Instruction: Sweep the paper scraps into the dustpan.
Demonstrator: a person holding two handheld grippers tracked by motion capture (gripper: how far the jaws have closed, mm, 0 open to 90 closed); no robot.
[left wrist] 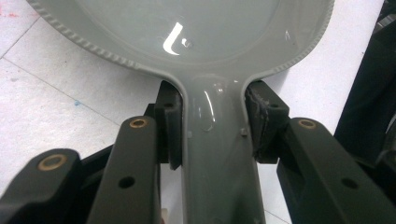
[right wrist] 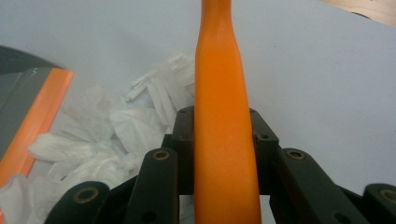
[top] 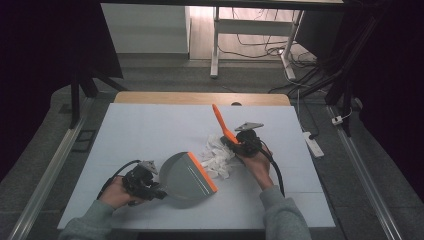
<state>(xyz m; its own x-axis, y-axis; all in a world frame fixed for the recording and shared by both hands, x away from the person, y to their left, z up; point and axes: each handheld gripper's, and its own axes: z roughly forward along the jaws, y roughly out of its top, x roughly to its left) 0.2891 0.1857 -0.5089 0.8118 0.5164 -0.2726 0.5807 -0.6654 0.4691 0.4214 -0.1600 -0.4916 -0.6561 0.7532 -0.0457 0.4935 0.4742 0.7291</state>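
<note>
High view: a white table with a wooden far edge carries a grey dustpan with an orange lip, lying near the front left. The left gripper holds the dustpan by its handle, with the person's left hand wrapped around the gripper body. Just right of the orange lip lies a pile of crumpled white paper scraps. The right gripper, held in the right hand, grips an orange handle that slants up and away toward the far edge; its lower end reaches the pile.

Left gripper view: the two black jaws are clamped on the neck of the dustpan, one pad pressed against each side. The grey pan widens beyond the jaws over the white table.

Right gripper view: the jaws are closed on the orange handle, which runs straight up the middle. To the left lie the paper scraps, and beyond them the dustpan with its orange lip.
</note>
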